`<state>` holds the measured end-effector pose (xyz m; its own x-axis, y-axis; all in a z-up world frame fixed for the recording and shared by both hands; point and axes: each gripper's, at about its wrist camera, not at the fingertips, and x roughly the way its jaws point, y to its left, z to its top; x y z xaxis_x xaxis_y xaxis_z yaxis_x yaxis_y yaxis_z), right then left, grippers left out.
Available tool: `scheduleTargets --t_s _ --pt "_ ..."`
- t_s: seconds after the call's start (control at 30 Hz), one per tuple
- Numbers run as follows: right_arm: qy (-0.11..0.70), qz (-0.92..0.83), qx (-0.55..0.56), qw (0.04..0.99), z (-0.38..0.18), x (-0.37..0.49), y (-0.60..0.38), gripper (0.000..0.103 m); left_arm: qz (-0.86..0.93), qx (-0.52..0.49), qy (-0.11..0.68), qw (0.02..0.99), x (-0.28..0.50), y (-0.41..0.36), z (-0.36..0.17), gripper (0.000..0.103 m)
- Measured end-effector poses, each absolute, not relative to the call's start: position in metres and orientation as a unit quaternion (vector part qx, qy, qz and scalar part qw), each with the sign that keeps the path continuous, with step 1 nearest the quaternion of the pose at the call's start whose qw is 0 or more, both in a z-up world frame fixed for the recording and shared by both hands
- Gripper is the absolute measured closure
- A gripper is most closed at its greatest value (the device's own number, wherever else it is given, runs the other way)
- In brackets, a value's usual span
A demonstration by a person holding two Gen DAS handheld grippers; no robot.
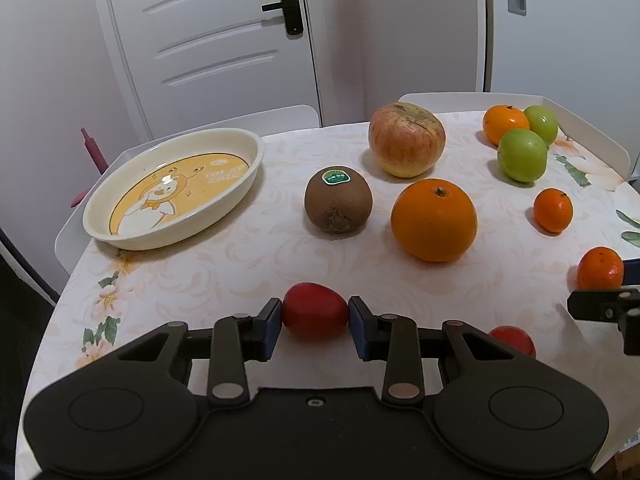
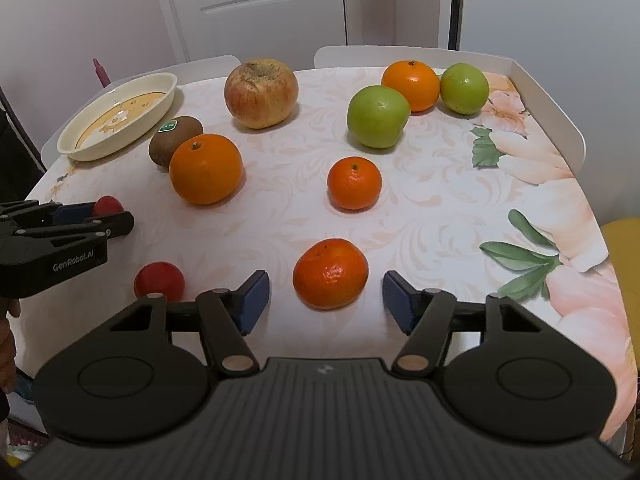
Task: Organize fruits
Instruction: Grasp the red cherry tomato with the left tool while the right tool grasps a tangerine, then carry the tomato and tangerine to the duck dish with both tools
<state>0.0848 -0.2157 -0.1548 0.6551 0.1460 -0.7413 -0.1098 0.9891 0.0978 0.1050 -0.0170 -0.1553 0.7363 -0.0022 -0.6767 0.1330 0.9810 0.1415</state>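
My left gripper is shut on a small red tomato just above the flowered tablecloth. A second red tomato lies to its right and also shows in the right wrist view. My right gripper is open, its blue pads either side of a mandarin without touching it. An empty cream oval dish with a yellow cartoon stands at the far left. A kiwi, a big orange and an apple lie mid-table.
Two green apples, an orange and another mandarin lie at the far right. White chair backs stand behind the table. The left gripper shows in the right wrist view.
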Motion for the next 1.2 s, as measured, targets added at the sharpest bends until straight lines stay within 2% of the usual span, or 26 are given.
scheduleTargets --t_s 0.23,0.3,0.33,0.67,1.2 --pt "0.408 0.064 0.024 0.911 -0.154 0.084 -0.215 0.031 -0.037 0.092 0.363 0.927 0.097 -0.015 -0.155 0.063" --pt "0.407 0.064 0.023 0.911 -0.154 0.085 -0.215 0.039 -0.037 0.090 0.364 0.926 0.095 -0.015 -0.155 0.063" --pt "0.408 0.065 0.021 0.911 -0.154 0.085 -0.215 0.049 -0.037 0.089 0.364 0.926 0.094 -0.014 -0.155 0.063" --pt "0.405 0.077 0.018 0.911 -0.137 0.091 -0.207 0.050 -0.021 0.064 0.367 0.928 0.083 -0.003 -0.137 0.063" --pt "0.371 0.128 0.011 0.920 -0.054 0.143 -0.135 0.050 0.029 0.034 0.339 0.940 0.109 0.062 -0.046 0.063"
